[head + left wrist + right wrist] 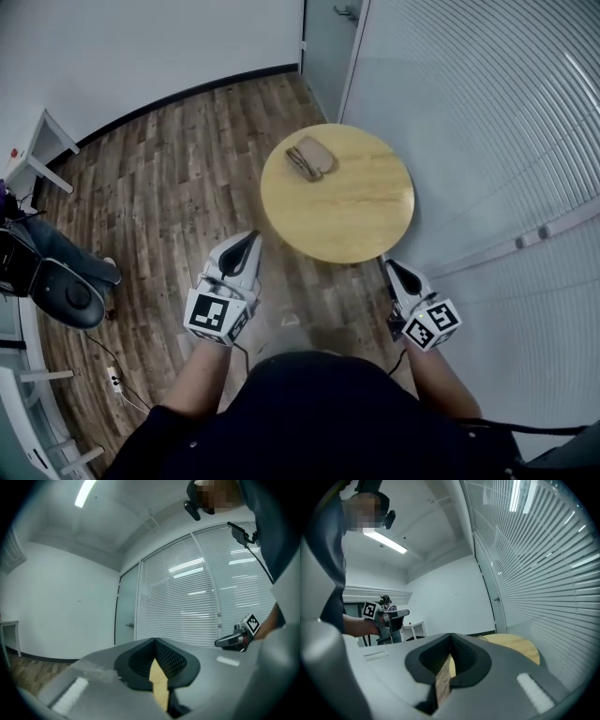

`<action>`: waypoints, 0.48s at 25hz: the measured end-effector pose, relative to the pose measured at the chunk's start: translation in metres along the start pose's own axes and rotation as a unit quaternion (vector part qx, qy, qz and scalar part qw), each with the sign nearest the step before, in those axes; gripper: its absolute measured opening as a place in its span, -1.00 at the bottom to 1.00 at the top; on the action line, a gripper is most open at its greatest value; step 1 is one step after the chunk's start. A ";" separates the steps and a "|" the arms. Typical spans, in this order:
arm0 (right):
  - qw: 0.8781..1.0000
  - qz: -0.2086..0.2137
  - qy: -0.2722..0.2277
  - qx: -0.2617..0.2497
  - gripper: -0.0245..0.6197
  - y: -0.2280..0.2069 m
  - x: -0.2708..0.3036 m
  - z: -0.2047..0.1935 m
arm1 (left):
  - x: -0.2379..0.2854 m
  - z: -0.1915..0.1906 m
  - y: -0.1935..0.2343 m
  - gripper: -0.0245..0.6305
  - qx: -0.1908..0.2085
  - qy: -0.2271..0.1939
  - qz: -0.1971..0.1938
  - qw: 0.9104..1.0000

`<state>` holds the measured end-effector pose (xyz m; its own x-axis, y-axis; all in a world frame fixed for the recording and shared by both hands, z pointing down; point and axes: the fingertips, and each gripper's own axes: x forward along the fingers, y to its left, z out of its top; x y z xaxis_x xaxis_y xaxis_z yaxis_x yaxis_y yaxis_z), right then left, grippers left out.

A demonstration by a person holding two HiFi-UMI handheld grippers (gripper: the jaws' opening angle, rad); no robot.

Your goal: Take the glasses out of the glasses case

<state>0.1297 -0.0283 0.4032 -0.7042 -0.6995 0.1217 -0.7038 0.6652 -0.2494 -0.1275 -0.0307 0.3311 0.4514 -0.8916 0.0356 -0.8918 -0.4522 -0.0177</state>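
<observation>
A tan glasses case point(311, 157) lies shut on the far left part of a round wooden table point(356, 211). Both grippers hang in the air short of the table's near edge, well apart from the case. My left gripper point(247, 244) is at the table's left front, its jaws together with nothing in them. My right gripper point(390, 269) is at the right front, also shut and empty. In the left gripper view the jaws point(154, 641) meet at the tip and the right gripper point(236, 639) shows ahead. In the right gripper view the jaws point(451, 635) are together, with the table's edge point(520, 648) beyond them.
A wall of white blinds point(487, 112) runs close along the table's right side, with a door point(328, 37) at the back. A dark office chair point(66, 291) and a white desk point(37, 150) stand at the left. A power strip point(114, 380) lies on the wooden floor.
</observation>
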 end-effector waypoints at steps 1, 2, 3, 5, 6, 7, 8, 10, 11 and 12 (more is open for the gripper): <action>1.000 0.001 -0.001 -0.002 -0.90 -0.003 0.016 0.005 | 0.010 0.001 0.014 -0.91 -0.001 0.000 -0.002 1.000; 1.000 -0.002 -0.002 -0.002 -0.90 -0.006 0.030 0.011 | 0.020 0.002 0.027 -0.91 -0.002 0.000 -0.004 1.000; 1.000 -0.007 -0.004 0.000 -0.90 -0.010 0.043 0.018 | 0.029 0.001 0.039 -0.91 -0.002 0.001 -0.008 1.000; 1.000 -0.018 -0.005 0.004 -0.90 -0.017 0.064 0.028 | 0.049 -0.004 0.061 -0.91 -0.004 0.007 -0.013 1.000; 1.000 -0.022 -0.004 0.004 -0.90 -0.019 0.072 0.032 | 0.059 -0.007 0.069 -0.91 -0.007 0.013 -0.015 1.000; 1.000 -0.025 -0.002 0.004 -0.90 -0.022 0.079 0.035 | 0.069 -0.010 0.075 -0.91 -0.010 0.017 -0.018 1.000; 1.000 -0.028 -0.001 0.003 -0.90 -0.025 0.085 0.036 | 0.078 -0.011 0.079 -0.91 -0.011 0.019 -0.022 1.000; 0.999 -0.031 0.004 0.006 -0.90 -0.034 0.098 0.036 | 0.093 -0.010 0.082 -0.91 -0.003 0.015 -0.029 0.999; 0.999 -0.031 0.007 0.007 -0.90 -0.037 0.105 0.036 | 0.099 -0.008 0.084 -0.91 0.003 0.013 -0.030 0.999; 1.000 -0.028 0.010 0.007 -0.90 -0.040 0.112 0.036 | 0.103 -0.007 0.087 -0.91 0.007 0.012 -0.030 0.999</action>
<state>0.0822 -0.1426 0.3920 -0.6653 -0.7302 0.1558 -0.7412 0.6210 -0.2549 -0.1584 -0.1619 0.3399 0.5023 -0.8626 0.0601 -0.8629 -0.5045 -0.0290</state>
